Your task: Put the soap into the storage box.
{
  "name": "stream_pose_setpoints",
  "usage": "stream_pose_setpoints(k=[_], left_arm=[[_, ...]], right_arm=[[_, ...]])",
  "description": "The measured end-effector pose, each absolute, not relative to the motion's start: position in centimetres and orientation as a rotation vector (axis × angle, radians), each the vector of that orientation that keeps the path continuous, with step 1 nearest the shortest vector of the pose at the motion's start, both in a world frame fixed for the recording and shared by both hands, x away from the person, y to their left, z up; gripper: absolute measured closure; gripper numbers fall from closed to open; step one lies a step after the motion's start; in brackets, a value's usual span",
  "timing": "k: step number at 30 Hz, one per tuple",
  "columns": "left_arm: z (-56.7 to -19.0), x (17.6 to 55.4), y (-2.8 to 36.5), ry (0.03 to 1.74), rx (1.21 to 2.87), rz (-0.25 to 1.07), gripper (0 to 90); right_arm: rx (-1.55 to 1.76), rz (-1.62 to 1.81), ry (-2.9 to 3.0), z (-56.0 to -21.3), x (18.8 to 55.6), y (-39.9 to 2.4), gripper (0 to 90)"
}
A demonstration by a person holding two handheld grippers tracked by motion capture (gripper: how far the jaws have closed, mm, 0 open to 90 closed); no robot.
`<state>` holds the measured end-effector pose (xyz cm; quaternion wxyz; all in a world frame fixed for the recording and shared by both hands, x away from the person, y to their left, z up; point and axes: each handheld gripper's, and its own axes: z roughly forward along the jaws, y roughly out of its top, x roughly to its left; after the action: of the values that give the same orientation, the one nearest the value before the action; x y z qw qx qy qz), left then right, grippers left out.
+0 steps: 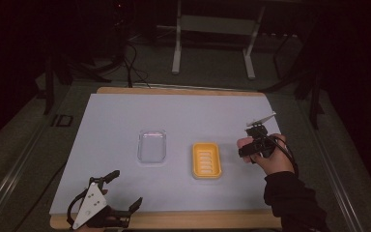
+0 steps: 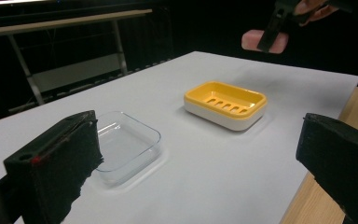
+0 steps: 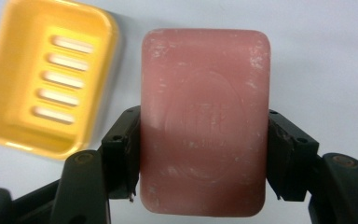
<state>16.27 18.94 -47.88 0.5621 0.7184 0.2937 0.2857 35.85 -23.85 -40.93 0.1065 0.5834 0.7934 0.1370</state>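
A pink bar of soap is clamped across its width between the two black jaws of my right gripper, which is shut on it. From the high view, that gripper hangs above the table to the right of a yellow slotted soap dish. The soap is lifted off the mat, seen far off in the left gripper view. The yellow dish lies below and left of the soap. My left gripper rests near the table's front left edge, jaws wide apart, holding nothing.
A clear glass dish sits left of the yellow soap dish on the white mat. The wooden table edge runs along the front. A metal-legged stand is on the floor beyond the table.
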Motion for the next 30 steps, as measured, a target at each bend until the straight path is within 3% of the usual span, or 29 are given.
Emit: stream_pose_setpoints(k=[12, 30], left_arm=[[-47.9, 16.3, 19.0, 0.698, 1.687, 0.672, 0.3], [-47.8, 16.2, 19.0, 0.687, 1.69, 0.683, 0.3]], right_arm=[[1.671, 0.534, 2.358, -39.6, 35.2, -20.5, 37.3], [1.725, 0.703, 2.278, -42.1, 34.2, -14.4, 37.3]])
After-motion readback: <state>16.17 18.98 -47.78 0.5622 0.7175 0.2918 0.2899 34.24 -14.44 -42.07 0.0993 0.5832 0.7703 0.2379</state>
